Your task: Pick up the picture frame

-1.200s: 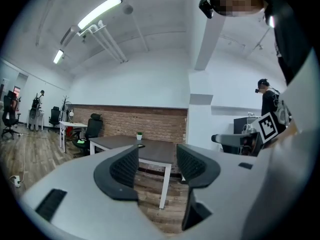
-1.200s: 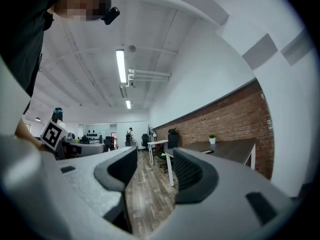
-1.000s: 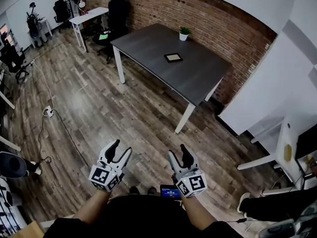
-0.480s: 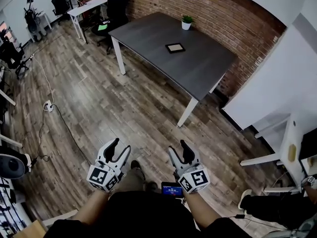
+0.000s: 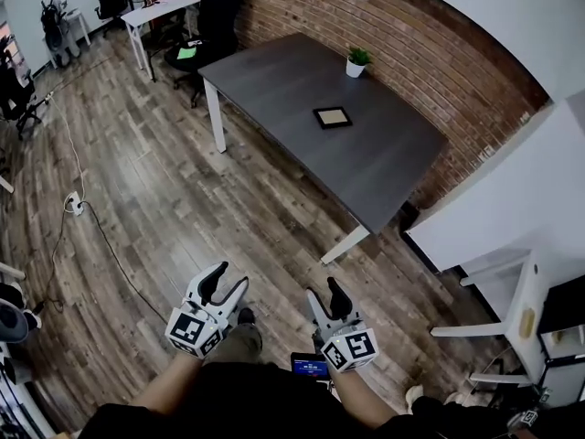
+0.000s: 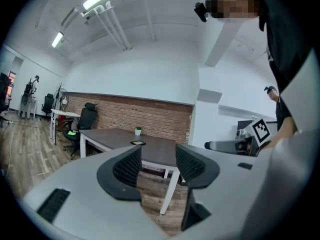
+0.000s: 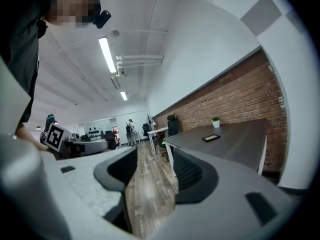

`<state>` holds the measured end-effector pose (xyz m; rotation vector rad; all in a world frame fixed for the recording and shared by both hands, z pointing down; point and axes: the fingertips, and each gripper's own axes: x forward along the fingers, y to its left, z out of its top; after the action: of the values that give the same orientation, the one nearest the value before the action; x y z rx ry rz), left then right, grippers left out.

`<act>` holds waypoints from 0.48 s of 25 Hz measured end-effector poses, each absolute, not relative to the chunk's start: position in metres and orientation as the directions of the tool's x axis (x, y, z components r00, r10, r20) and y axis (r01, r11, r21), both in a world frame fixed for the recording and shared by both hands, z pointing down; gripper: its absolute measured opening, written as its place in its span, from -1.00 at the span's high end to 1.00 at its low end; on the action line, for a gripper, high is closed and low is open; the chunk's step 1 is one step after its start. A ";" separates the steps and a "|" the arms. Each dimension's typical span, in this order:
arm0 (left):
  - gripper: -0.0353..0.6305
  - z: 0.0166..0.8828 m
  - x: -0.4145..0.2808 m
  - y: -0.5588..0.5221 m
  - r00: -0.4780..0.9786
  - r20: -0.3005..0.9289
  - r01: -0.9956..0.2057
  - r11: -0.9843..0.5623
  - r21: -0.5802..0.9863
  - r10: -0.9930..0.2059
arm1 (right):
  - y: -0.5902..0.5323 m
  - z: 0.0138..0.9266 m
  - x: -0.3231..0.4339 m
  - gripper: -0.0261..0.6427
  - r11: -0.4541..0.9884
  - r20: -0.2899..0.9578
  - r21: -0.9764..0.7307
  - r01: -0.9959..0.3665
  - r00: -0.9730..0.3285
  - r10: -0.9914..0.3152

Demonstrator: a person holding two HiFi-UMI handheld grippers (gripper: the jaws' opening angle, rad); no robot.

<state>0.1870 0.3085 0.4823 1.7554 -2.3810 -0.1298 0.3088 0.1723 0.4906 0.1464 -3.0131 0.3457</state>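
Note:
A small black picture frame (image 5: 333, 117) lies flat near the middle of a dark grey table (image 5: 274, 80) by the brick wall. It shows small in the left gripper view (image 6: 138, 143) and the right gripper view (image 7: 211, 138). Both grippers are held low, far from the table, over the wooden floor. The left gripper (image 5: 225, 281) is open and holds nothing. The right gripper (image 5: 325, 293) is open too, with nothing between its jaws.
A small potted plant (image 5: 356, 61) stands at the table's far edge. A black office chair (image 5: 216, 12) and a white desk (image 5: 160, 12) are beyond the table. A cable with a power strip (image 5: 71, 205) runs across the floor at the left. White furniture (image 5: 512, 291) stands at the right.
The view has shifted: the table and frame now sit nearer and further right in the picture. Both grippers stay low in front of the body, still open.

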 end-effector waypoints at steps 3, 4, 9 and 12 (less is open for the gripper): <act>0.27 0.481 0.144 0.291 -0.285 0.079 -0.938 0.295 0.182 -0.955 | 0.157 0.490 0.268 0.24 0.970 0.124 -0.212 -0.115 -0.988 -0.090; 0.27 0.481 0.130 0.286 -0.285 0.077 -0.938 0.294 0.184 -0.955 | 0.153 0.489 0.254 0.24 0.970 0.120 -0.212 -0.120 -0.988 -0.096; 0.27 0.474 0.068 0.273 -0.286 0.061 -0.937 0.293 0.190 -0.956 | 0.135 0.478 0.190 0.24 0.970 0.100 -0.203 -0.132 -0.989 -0.113; 0.29 0.472 0.042 0.263 -0.286 0.047 -0.937 0.290 0.193 -0.957 | 0.123 0.468 0.159 0.24 0.973 0.078 -0.188 -0.130 -0.990 -0.117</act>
<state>0.0425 0.2629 0.4717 1.7754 -2.3958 -0.1905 0.1590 0.1229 0.4680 0.1916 -3.0551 0.2980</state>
